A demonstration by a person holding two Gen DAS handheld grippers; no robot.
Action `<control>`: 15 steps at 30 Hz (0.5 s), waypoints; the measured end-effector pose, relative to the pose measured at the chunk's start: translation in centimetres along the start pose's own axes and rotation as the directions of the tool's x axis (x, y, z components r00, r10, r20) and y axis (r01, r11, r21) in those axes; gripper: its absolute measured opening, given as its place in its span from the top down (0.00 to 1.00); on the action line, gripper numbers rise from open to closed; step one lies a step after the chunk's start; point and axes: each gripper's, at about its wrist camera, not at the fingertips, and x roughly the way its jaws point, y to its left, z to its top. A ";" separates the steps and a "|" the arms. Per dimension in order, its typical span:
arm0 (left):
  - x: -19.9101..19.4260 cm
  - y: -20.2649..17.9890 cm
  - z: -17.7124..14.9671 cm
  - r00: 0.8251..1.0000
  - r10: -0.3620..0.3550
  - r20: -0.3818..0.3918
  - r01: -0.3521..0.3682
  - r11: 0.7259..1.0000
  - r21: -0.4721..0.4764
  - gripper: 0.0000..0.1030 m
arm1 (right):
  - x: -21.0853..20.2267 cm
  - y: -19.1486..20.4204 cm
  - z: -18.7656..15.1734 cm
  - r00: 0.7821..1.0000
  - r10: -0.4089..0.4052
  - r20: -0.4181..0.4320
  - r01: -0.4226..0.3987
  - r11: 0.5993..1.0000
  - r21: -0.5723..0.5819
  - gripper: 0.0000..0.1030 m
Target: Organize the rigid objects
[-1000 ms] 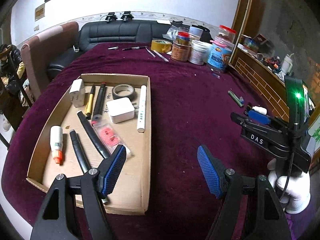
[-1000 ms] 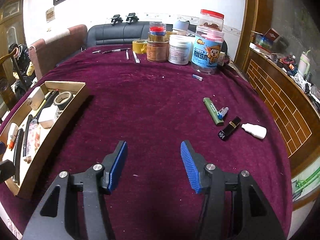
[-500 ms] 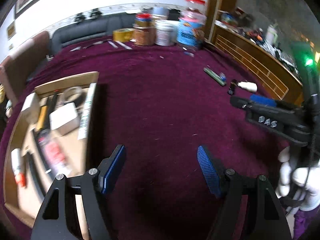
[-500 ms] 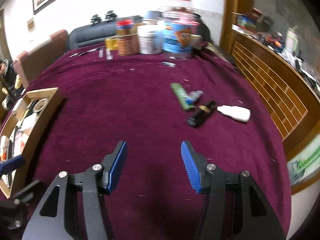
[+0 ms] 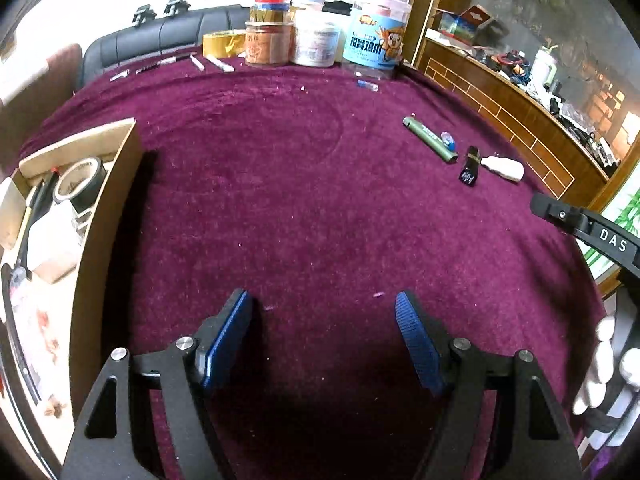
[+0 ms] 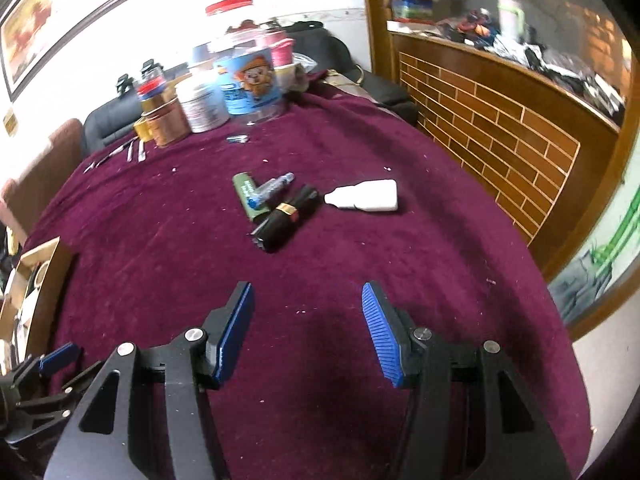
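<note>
the middle of the desk is bare purple cloth, and both claws have free way there. on the left side the tall wall of the cardboard tray blocks a low pass. at the far edge a row of jars and a tape roll stand close together. to the right a green marker, a black tube and a white bottle lie near each other, and behind them rises a wooden panel.

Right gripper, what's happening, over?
Right gripper open, empty. Left gripper opening, empty. Black tube, white bottle ahead on cloth. Path clear.
</note>
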 end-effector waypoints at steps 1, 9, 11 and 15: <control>0.0 0.0 0.0 1.000 -0.003 0.000 0.003 1.000 0.000 0.30 | 0.2 0.0 0.0 1.000 0.002 -0.004 -0.002 1.000 0.008 0.47; 0.3 -0.3 0.1 1.000 -0.017 -0.012 0.017 1.000 0.021 0.18 | 2.1 0.3 -1.0 0.999 0.022 -0.037 -0.021 0.999 0.030 0.47; 0.4 -0.4 0.1 1.000 -0.021 -0.016 0.021 0.999 0.027 0.16 | 2.5 0.2 -1.3 0.999 0.025 -0.043 -0.023 0.999 0.042 0.47; 0.5 -0.6 0.1 1.000 -0.024 -0.019 0.024 0.999 0.030 0.12 | 2.6 -0.4 -1.5 0.999 0.037 -0.040 -0.034 0.997 0.073 0.47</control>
